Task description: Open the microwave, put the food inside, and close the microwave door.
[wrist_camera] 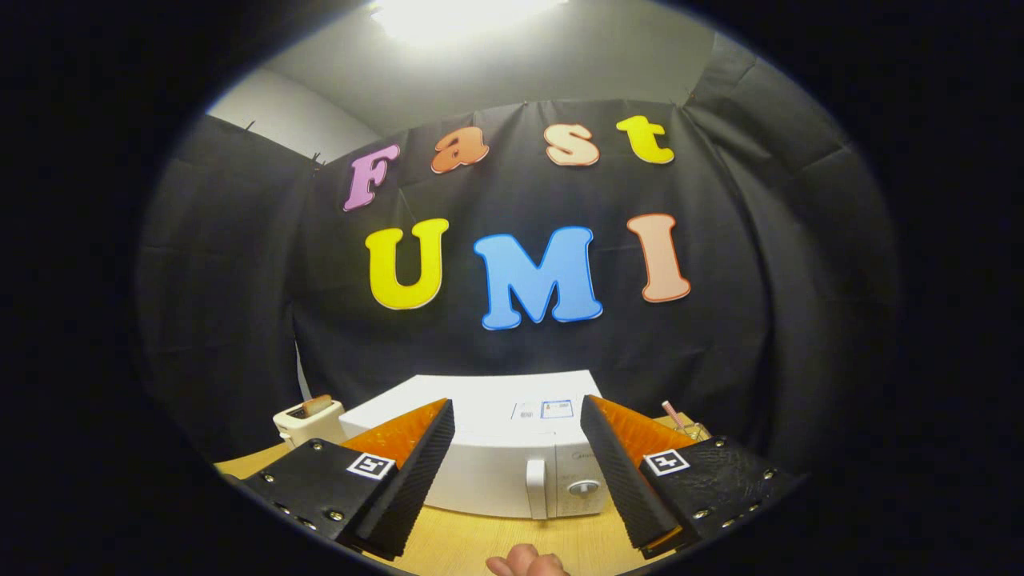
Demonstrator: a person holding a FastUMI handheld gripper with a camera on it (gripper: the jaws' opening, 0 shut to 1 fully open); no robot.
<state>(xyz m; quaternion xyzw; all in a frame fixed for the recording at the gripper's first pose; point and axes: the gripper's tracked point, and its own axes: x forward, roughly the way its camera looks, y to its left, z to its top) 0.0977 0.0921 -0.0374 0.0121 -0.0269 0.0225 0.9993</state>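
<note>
Gripper (517,472) fingers spread wide apart, holding nothing, low in the frame. Microwave (488,448) sits shut on the wooden table (480,544) between and beyond them; toaster (308,420) at lower left.

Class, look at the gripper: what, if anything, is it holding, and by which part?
Nothing is held. The gripper is open, its fingers spread apart, with the closed microwave beyond them.

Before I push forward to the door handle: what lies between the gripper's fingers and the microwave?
Only bare wooden table, as the gripper view shows. The open gripper frames the closed microwave and its handle; a hand sits nearer than the fingertips.
</note>
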